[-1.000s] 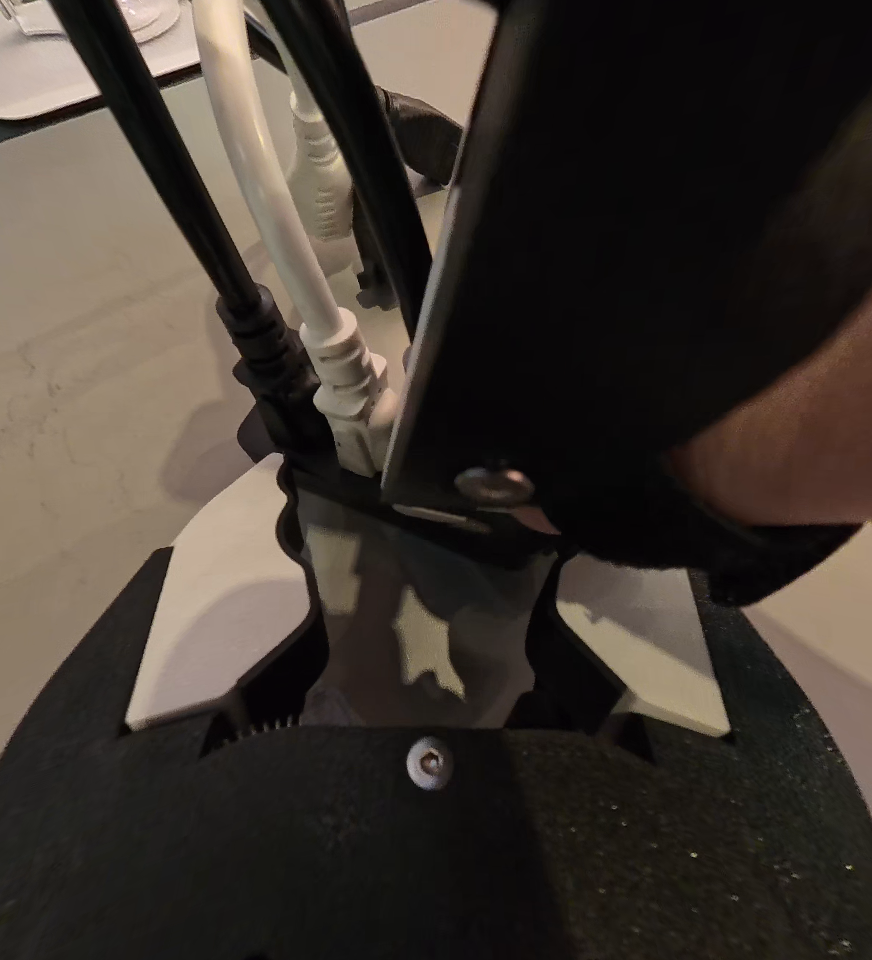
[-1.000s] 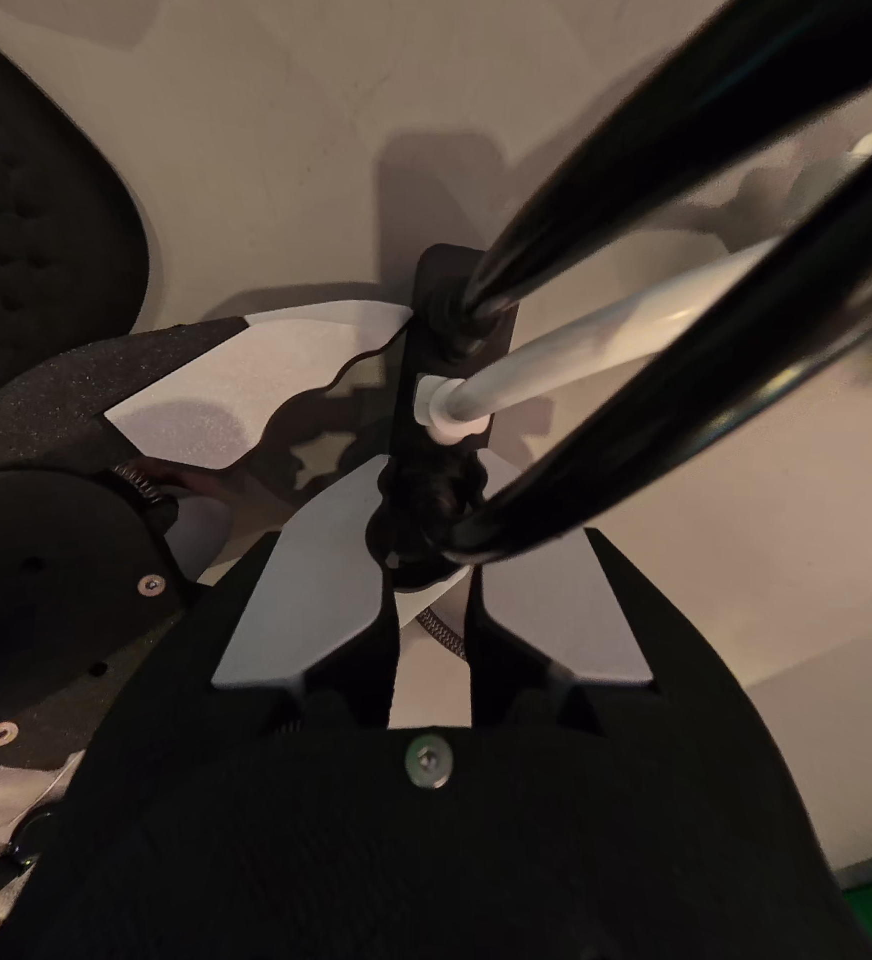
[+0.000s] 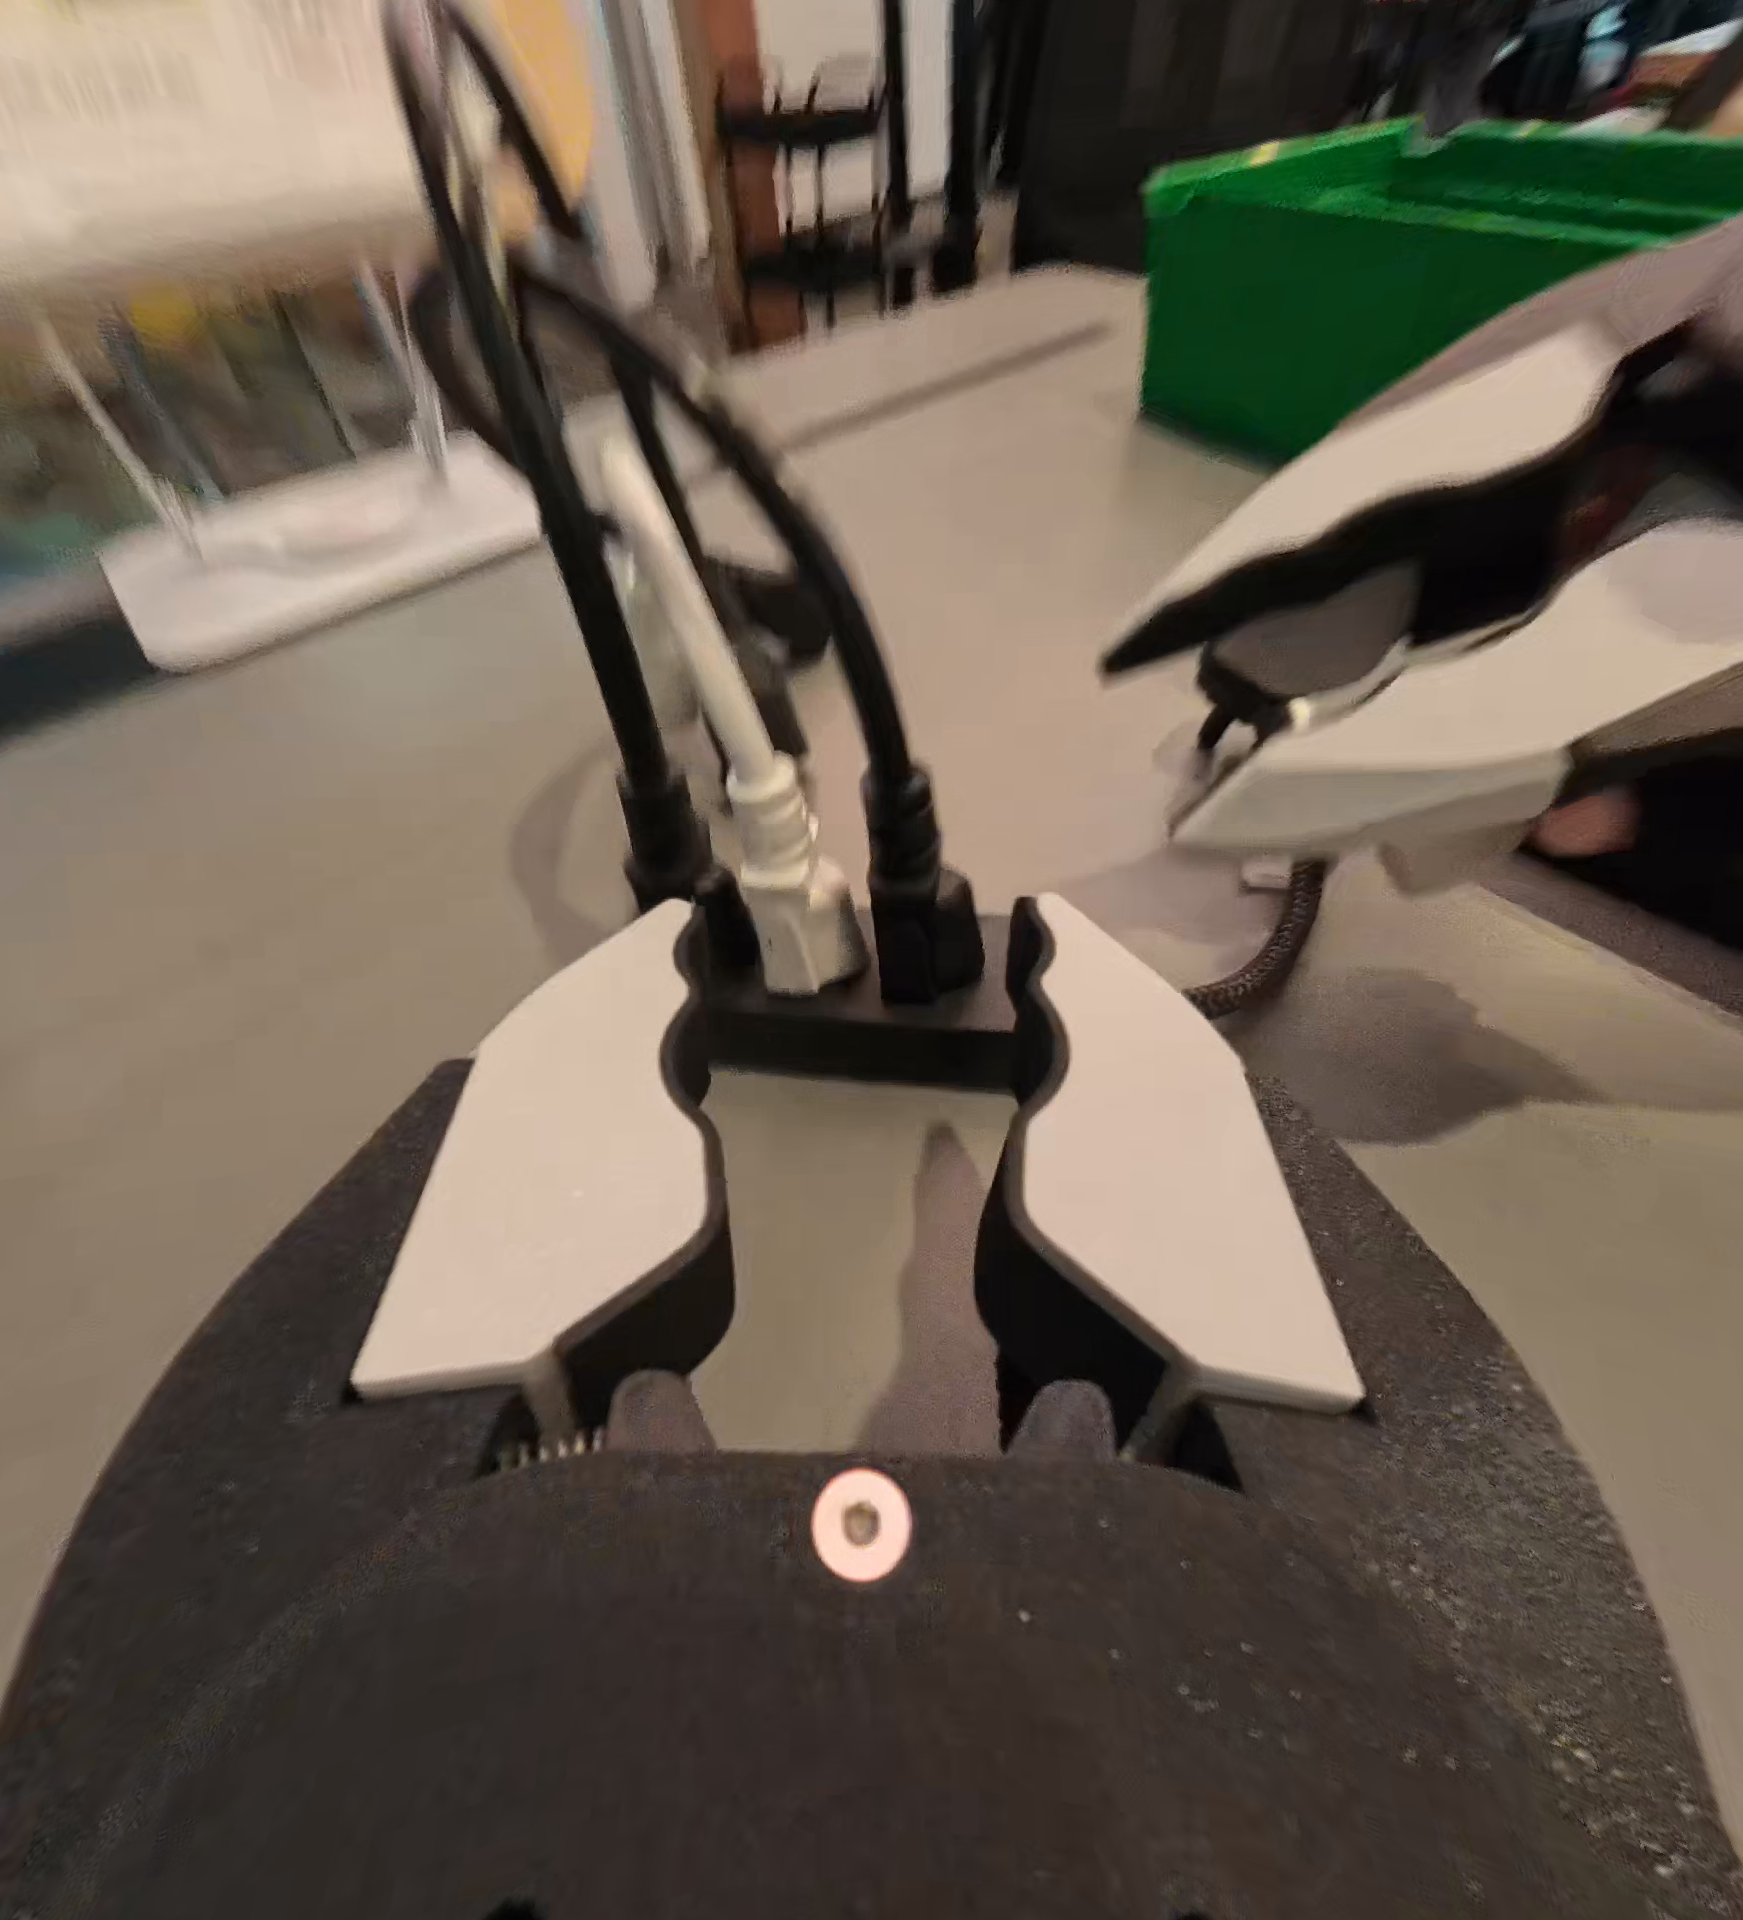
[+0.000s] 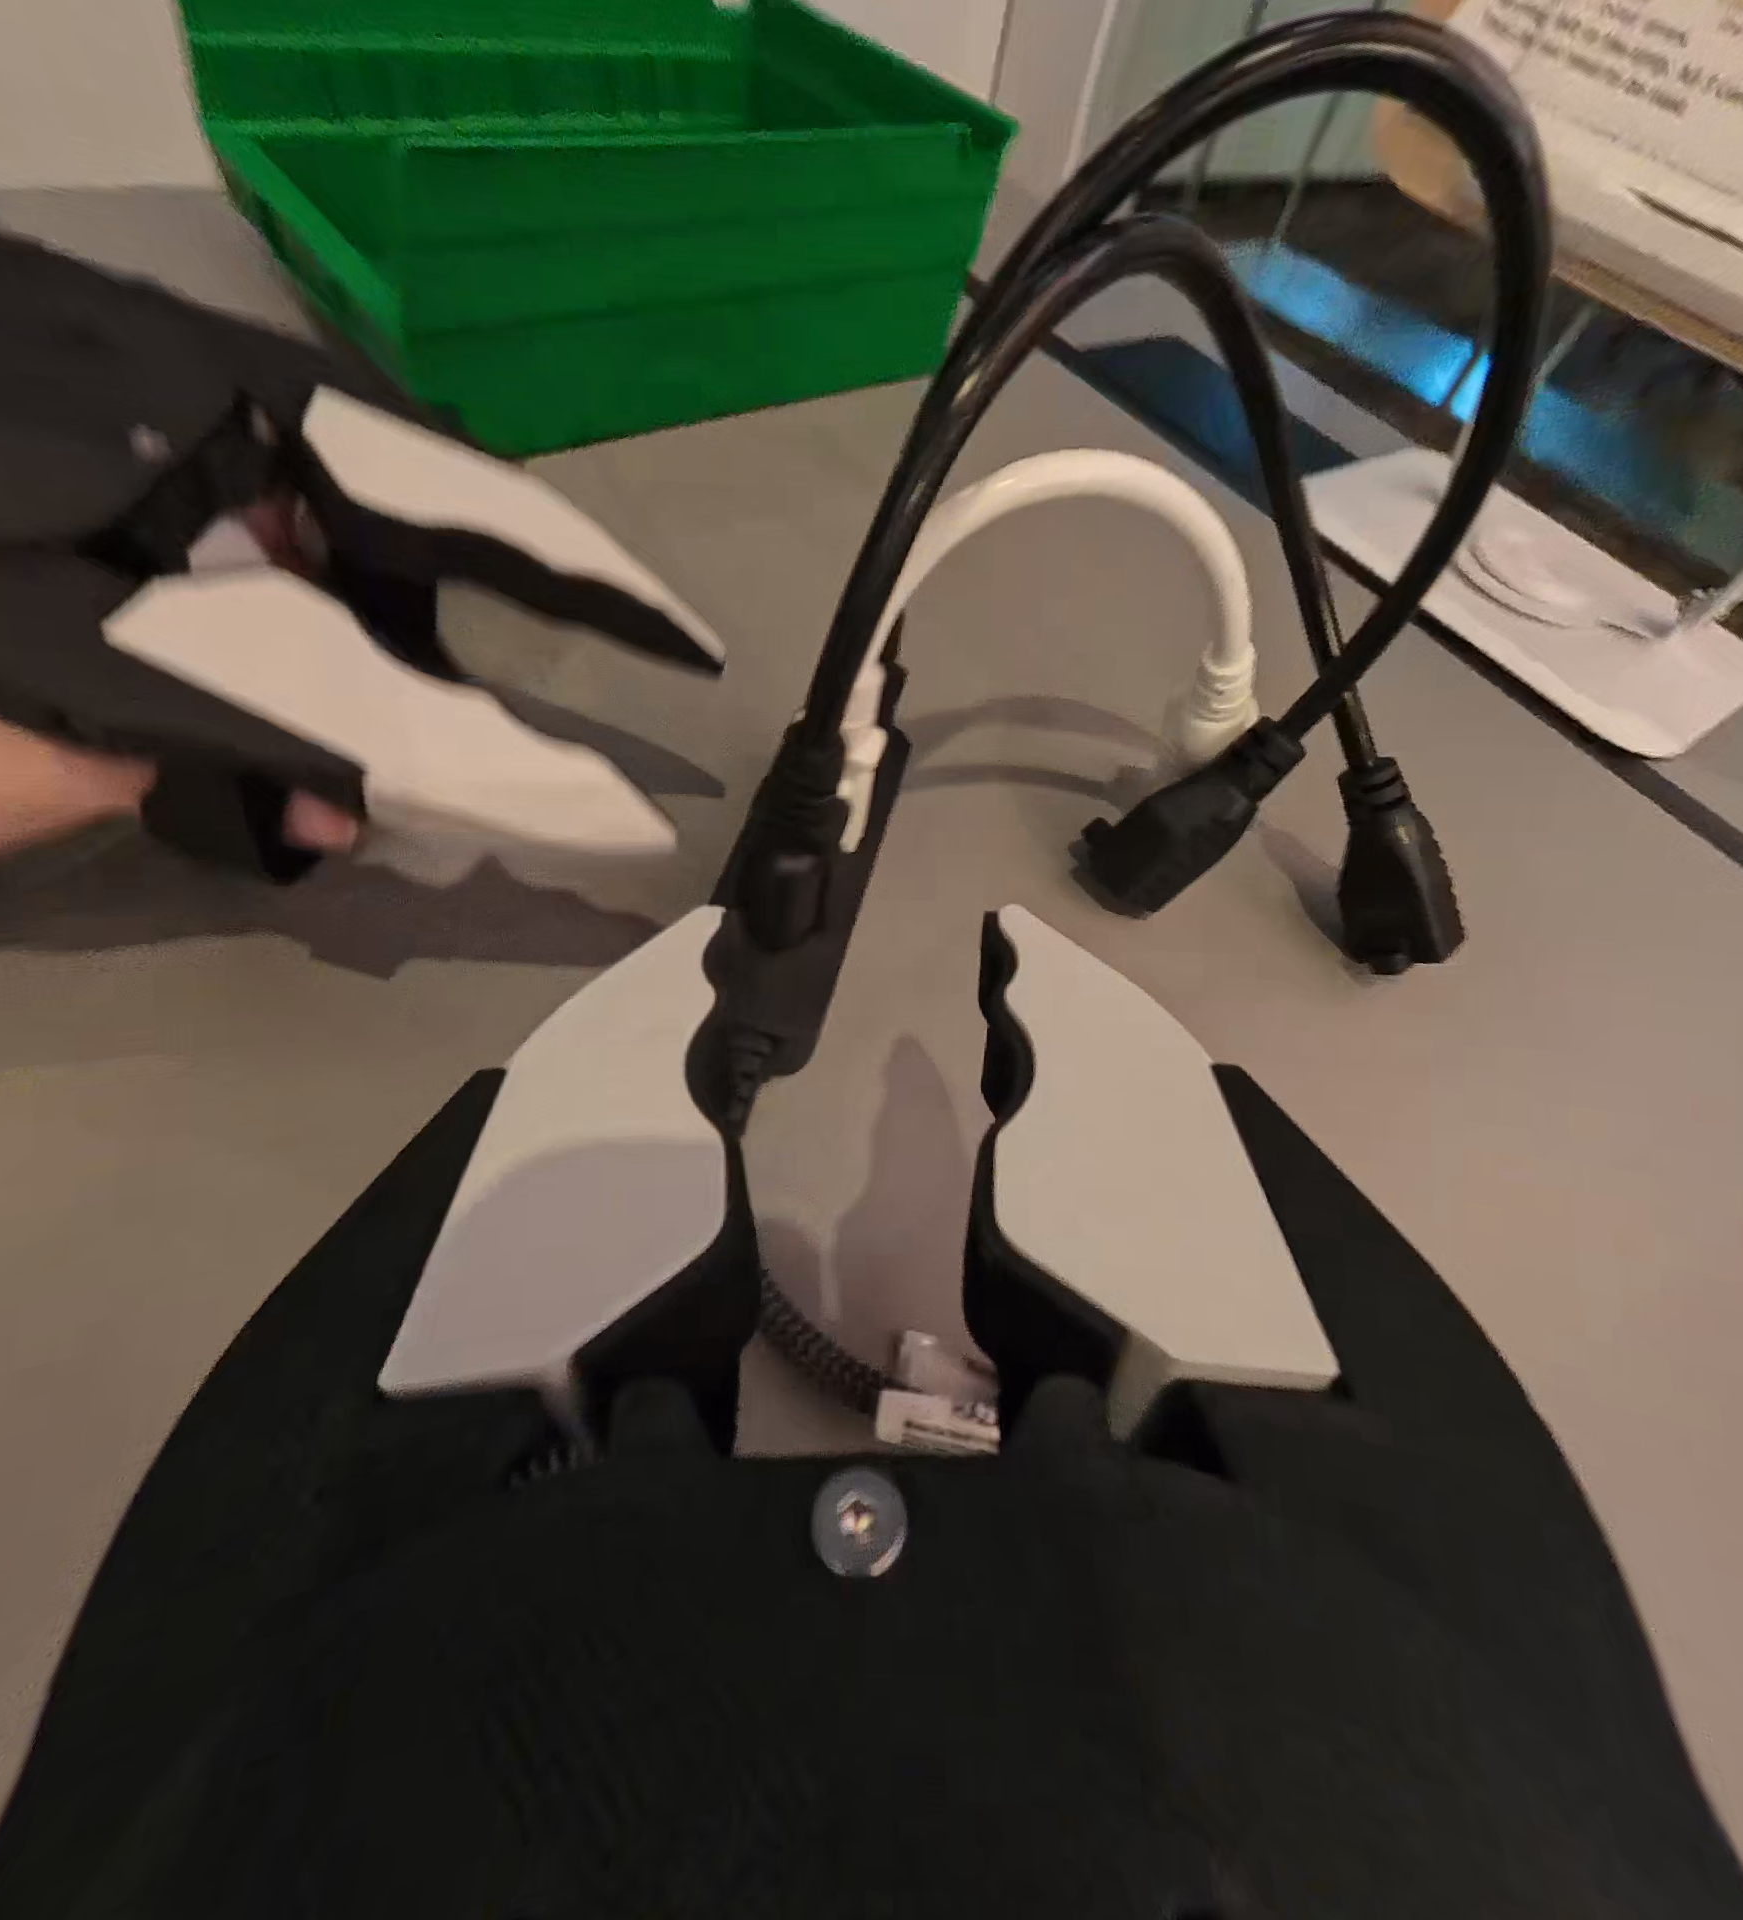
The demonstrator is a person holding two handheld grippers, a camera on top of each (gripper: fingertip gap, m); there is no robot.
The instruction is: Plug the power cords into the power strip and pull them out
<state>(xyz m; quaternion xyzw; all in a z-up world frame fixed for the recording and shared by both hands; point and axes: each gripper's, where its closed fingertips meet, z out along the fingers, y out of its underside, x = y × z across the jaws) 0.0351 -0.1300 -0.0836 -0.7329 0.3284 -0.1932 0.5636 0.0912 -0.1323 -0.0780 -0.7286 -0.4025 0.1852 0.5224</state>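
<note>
Both grippers stand open and hold nothing. Left gripper [image 3: 854, 940] has the black power strip [image 3: 862, 1023] just in front of its fingertips, on the grey bench [image 3: 223, 935], with two black cords [image 3: 908, 831] and one white cord [image 3: 779, 842] plugged in. Right gripper [image 4: 851, 925] is open too; the strip lies just beside its left finger [image 4: 576, 1132]. A green bin [image 4: 576, 208] stands farther back.

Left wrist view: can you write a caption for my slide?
Open left hand-held gripper straddles a black power strip holding two black plugs and one white plug.
</note>
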